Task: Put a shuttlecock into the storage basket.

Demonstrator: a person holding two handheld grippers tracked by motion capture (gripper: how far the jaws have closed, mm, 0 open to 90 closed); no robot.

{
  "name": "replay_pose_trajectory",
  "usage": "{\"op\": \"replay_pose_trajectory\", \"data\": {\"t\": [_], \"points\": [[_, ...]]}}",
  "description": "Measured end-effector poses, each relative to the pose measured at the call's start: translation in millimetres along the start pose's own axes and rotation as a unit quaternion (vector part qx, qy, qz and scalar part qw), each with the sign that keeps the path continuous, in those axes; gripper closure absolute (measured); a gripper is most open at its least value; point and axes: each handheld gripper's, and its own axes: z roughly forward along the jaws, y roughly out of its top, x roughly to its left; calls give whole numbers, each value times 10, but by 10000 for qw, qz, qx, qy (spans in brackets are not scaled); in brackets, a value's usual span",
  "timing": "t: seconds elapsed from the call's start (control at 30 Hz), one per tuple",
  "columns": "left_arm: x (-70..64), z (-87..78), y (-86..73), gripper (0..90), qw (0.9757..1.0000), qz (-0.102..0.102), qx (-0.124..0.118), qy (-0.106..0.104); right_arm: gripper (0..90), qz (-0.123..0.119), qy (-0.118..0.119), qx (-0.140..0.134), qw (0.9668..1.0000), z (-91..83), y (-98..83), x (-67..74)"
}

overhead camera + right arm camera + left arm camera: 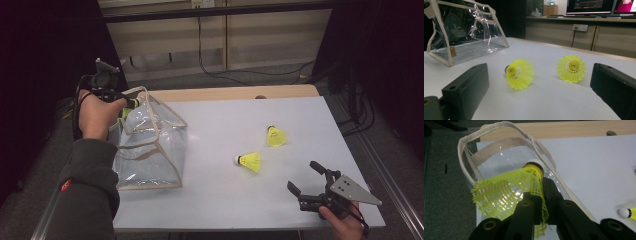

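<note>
My left gripper (129, 102) is shut on the mesh skirt of a yellow shuttlecock (506, 192), whose white cork points into the open mouth of a clear plastic bag (150, 145) with cream trim. In the left gripper view its black pads (527, 202) pinch the skirt just above the bag's rim (499, 126). Two more yellow shuttlecocks lie on the white table: one (250, 161) near the middle, the other (276, 136) farther back. My right gripper (303, 176) rests open near the front right edge, facing those two (520, 73) (571, 68) with nothing between its jaws.
The clear bag (464, 32) stands at the table's left side. A white board (280, 210) covers the wooden tabletop (225, 93), which shows along the back. Cables run across the floor behind the table. Dark space flanks both sides.
</note>
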Motion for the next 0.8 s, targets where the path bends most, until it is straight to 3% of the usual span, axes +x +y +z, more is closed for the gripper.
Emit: {"op": "replay_pose_trajectory", "data": {"t": [0.8], "points": [[-22, 139, 7, 853, 9999, -31, -52, 153, 17, -18, -4, 12, 10000, -1, 0, 4]]}}
